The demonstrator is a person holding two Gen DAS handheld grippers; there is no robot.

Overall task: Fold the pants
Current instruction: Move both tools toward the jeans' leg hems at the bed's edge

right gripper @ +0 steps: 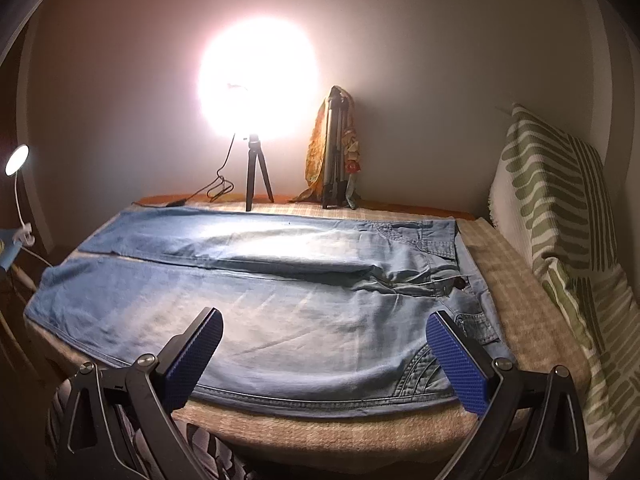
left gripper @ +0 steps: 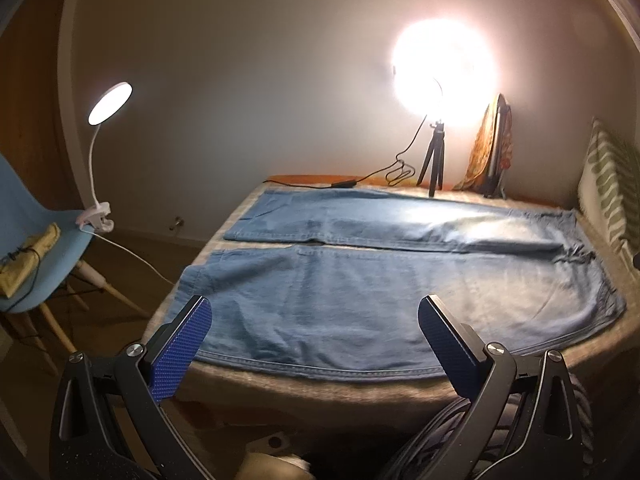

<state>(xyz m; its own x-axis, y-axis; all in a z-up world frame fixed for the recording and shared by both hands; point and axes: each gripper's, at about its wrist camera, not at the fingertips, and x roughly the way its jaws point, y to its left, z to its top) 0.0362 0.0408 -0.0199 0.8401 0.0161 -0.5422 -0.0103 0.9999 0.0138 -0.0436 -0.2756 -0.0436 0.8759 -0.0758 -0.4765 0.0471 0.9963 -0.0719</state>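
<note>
Both tools, left tool (left gripper: pixel 314 330) & right tool (right gripper: pixel 324 338), gape apart over flat jeans' (right gripper: pixel 256 280) near edge, touching nothing.

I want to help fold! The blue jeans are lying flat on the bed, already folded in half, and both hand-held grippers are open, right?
Not quite. The jeans lie flat on the bed, but not folded: both legs are spread side by side, as the right wrist view shows. Both the left hand-held gripper and the right hand-held gripper are open.

Left wrist: low at bed's (left gripper: pixel 280 396) near edge, facing 12 o'clock.
Right wrist: alongside, same heading.
Shared: pants (left gripper: pixel 400 300), ring light (right gripper: pixel 258 80).
</note>
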